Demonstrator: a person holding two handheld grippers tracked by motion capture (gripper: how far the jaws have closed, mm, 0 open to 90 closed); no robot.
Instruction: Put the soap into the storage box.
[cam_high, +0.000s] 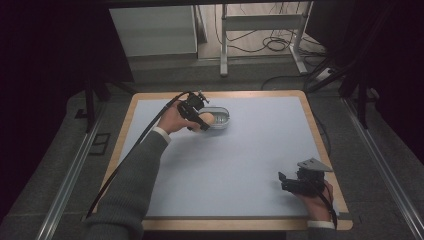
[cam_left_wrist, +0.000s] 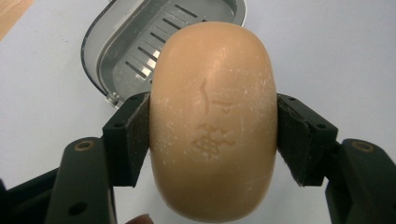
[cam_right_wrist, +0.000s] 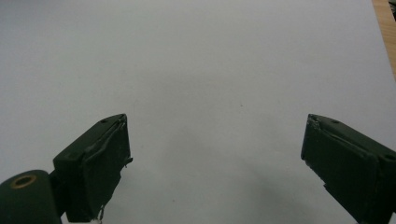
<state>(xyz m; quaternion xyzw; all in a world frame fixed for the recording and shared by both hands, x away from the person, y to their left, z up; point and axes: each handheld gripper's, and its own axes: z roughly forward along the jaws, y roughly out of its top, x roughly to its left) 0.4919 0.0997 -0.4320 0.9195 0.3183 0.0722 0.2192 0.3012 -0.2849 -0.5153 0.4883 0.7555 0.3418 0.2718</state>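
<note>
A tan oval bar of soap (cam_left_wrist: 212, 121) with a stamped mark is clamped between the two black jaws of my left gripper (cam_left_wrist: 212, 133). In the high view my left gripper (cam_high: 199, 119) holds the soap (cam_high: 205, 119) just at the near-left rim of a grey slotted soap dish (cam_high: 221, 119) toward the back of the table. The dish (cam_left_wrist: 140, 51) lies behind the soap, its slotted floor bare. My right gripper (cam_high: 284, 181) rests low at the front right, and its jaws (cam_right_wrist: 215, 163) stand wide apart over bare mat, with nothing between them.
A pale blue mat (cam_high: 235, 160) covers the wooden table (cam_high: 125, 125). A wood edge strip (cam_right_wrist: 385, 28) runs by the right gripper. Beyond the table stand a metal frame (cam_high: 260, 30) and floor cables.
</note>
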